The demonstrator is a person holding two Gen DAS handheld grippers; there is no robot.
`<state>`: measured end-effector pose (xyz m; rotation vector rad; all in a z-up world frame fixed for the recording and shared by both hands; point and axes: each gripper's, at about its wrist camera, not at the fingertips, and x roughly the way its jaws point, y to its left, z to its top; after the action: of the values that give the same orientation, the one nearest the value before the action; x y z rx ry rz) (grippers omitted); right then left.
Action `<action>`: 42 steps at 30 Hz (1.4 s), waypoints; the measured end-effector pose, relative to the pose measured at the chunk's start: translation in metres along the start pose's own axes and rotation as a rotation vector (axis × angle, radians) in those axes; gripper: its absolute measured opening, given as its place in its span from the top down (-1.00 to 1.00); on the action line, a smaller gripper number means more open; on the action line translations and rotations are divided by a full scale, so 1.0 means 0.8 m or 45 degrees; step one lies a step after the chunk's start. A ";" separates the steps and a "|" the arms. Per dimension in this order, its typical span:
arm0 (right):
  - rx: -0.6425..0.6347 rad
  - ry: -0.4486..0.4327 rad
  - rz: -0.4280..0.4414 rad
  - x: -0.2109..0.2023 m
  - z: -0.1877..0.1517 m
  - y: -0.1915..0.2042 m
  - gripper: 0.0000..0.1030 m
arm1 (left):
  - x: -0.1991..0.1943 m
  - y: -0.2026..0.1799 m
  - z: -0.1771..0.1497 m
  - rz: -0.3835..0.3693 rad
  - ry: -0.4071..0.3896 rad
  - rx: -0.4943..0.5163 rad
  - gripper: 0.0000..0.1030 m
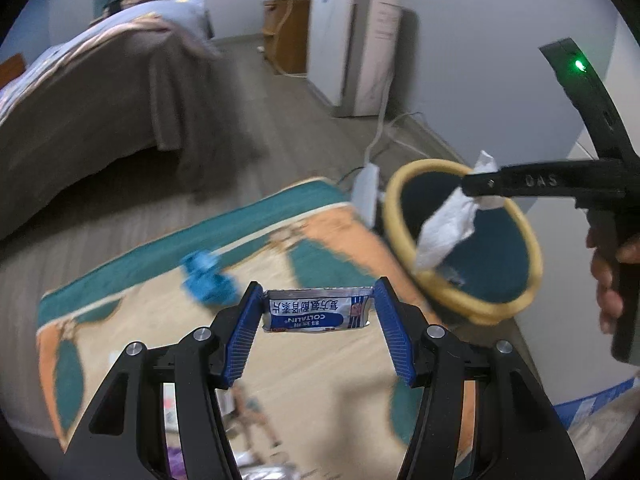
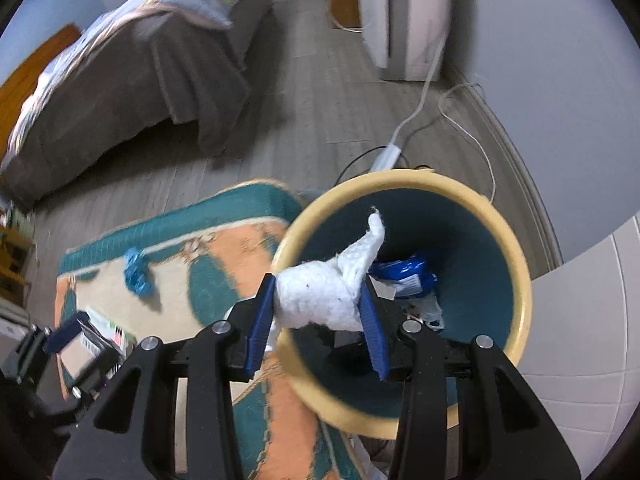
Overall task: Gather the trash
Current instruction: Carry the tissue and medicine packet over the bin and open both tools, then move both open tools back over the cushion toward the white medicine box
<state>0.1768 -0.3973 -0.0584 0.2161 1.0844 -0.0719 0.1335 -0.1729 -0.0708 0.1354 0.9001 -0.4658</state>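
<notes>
The blue crumpled scrap [image 1: 206,280] on the rug [image 1: 120,300] is motion-blurred, its nature unclear.

My left gripper [image 1: 319,310] pinching a silver sachet [image 1: 316,310], my right gripper [image 1: 468,184] holding white tissue [image 1: 448,228] above the yellow-rimmed bin [image 1: 404,184], blue crumpled wrapper [image 1: 206,278] near the rug's [image 1: 320,360] far edge

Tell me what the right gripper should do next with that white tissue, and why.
Probably open the right gripper and let the crumpled white tissue drop. It is pinched between the blue fingers right over the mouth of the yellow-rimmed trash bin, where a blue wrapper already lies. The left gripper, holding a medicine sachet, is not over the bin.
</notes>
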 end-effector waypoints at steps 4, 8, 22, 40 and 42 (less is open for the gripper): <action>0.096 -0.033 -0.004 -0.006 0.008 -0.037 0.21 | 0.020 -0.035 0.021 -0.032 0.005 0.071 -0.14; 0.125 -0.058 -0.071 -0.010 0.012 -0.065 0.21 | 0.037 -0.064 0.040 -0.047 0.005 0.141 -0.14; 0.257 -0.036 -0.168 -0.006 0.004 -0.113 0.08 | 0.072 -0.147 0.062 -0.103 -0.049 0.313 -0.25; 0.047 -0.048 -0.161 -0.010 0.012 -0.047 -0.89 | 0.018 -0.027 0.032 0.051 -0.045 0.133 -0.88; 0.017 -0.053 -0.162 -0.012 0.013 -0.033 -0.89 | 0.007 0.009 0.024 0.114 -0.034 0.073 -0.88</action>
<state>0.1772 -0.4253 -0.0493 0.1566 1.0553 -0.1968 0.1535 -0.1743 -0.0637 0.2202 0.8512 -0.4094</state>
